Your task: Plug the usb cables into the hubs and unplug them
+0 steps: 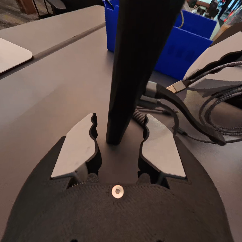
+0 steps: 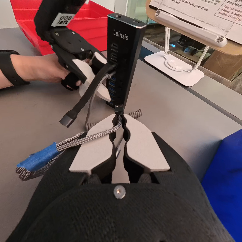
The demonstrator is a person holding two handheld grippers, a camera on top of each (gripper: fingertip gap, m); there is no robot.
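Standing upright on the grey table [image 2: 170, 117], the black hub [image 2: 125, 62] sits at twelve o'clock between the spread fingers of the left gripper [image 1: 119, 116] — while the right gripper [image 2: 119, 115] pinches a braided USB cable [image 2: 99, 133], plug [image 2: 119, 109] just below the hub's base.

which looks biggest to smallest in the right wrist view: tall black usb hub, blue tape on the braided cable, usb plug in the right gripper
1. Tall black USB hub.
2. Blue tape on the braided cable, though it sits nearer the camera.
3. USB plug pinched at the tips of the right gripper.
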